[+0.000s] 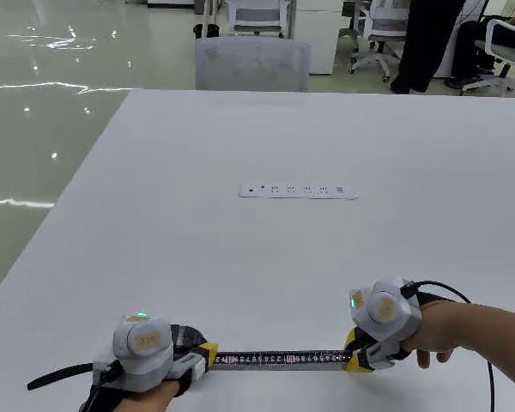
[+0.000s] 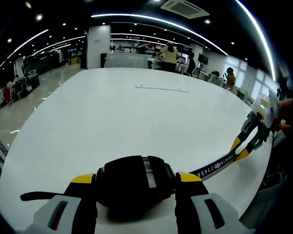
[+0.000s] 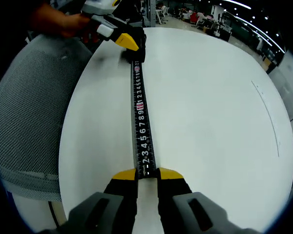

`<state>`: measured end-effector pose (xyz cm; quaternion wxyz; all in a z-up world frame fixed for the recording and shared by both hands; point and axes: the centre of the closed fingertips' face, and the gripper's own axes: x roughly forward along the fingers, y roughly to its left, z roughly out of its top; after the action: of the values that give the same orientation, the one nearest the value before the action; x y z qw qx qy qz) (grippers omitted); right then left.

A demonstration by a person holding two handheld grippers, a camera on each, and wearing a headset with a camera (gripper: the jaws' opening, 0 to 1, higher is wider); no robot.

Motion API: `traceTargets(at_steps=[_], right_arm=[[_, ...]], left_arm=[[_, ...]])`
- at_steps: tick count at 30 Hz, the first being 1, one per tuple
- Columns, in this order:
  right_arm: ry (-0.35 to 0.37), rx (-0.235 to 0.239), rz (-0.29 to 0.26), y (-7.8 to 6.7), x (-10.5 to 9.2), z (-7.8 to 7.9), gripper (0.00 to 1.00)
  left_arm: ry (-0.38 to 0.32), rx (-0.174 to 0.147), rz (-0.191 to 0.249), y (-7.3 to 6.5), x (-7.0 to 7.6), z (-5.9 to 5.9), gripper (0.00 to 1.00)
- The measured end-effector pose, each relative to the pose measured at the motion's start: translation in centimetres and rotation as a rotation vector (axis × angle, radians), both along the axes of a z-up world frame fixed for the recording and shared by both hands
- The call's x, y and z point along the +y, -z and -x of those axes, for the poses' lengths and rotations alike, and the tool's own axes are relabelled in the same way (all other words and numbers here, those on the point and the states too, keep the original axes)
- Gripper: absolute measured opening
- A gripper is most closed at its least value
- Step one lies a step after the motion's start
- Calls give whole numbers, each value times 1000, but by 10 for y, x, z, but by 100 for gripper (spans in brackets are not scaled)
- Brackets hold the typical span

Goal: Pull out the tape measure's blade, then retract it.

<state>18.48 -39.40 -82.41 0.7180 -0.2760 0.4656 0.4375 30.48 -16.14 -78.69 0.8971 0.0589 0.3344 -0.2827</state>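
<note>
A black tape measure case (image 2: 134,179) sits between my left gripper's (image 2: 136,178) yellow-tipped jaws, which are shut on it; in the head view it lies near the table's front edge (image 1: 189,342) under the left gripper (image 1: 197,354). Its dark blade (image 1: 279,358) with white numerals runs flat over the table to my right gripper (image 1: 355,351). In the right gripper view the blade (image 3: 141,122) stretches away to the case (image 3: 136,52), and my right gripper (image 3: 147,173) is shut on the blade's end. A black strap (image 1: 60,375) trails left of the case.
A white power strip (image 1: 298,190) lies at the middle of the white table (image 1: 326,137). A grey chair back (image 1: 252,64) stands at the far edge, with office chairs and a person's legs (image 1: 425,43) beyond. A grey mesh surface (image 3: 34,107) sits close by the table's near edge.
</note>
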Motion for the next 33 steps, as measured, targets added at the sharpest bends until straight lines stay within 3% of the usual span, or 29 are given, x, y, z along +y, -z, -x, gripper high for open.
traceTargets(at_steps=[17,25,31,33], right_arm=[[30,-6,-19,-1,0,-1,13],[55,-6,-27,0,1,-1,13],[70,-14,-74,-6,15,-6,13],[50,-19,-63,-5,19,-7,13]], left_arm=[[14,9,7,0,4,-1,57],[23,27,35,0,5,0,57],[54,38,54,-1,5,1,57],[60,40,53,-1,4,2,57]])
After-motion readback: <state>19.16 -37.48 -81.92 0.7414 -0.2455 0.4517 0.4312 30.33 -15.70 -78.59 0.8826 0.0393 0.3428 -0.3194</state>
